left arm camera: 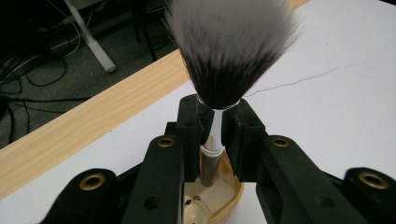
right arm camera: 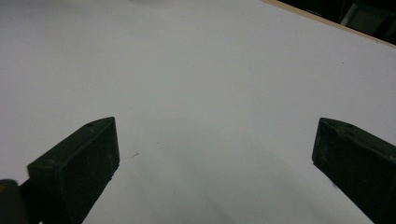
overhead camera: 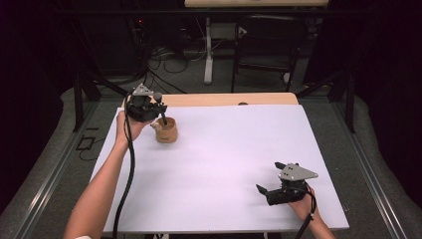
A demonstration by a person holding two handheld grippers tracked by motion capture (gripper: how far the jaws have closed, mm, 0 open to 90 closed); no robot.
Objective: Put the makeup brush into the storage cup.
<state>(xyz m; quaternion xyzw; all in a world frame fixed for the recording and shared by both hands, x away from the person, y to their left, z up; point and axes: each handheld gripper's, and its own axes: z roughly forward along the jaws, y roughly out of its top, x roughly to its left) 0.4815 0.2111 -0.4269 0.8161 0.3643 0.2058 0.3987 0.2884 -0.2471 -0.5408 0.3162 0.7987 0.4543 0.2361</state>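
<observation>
Overhead light brightens the white table (overhead camera: 224, 164) evenly — surroundings fall into near-darkness. Shadows are soft and faint. Up close, the brush bristles (left arm camera: 231, 44) blur — the near jaws blur too.

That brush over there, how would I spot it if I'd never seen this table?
Find the white table, then its far left corner, where a tan wooden cup stands. The brush rises from it, clamped by the left gripper, with fluffy bristles, dark below and white-tipped.
</observation>
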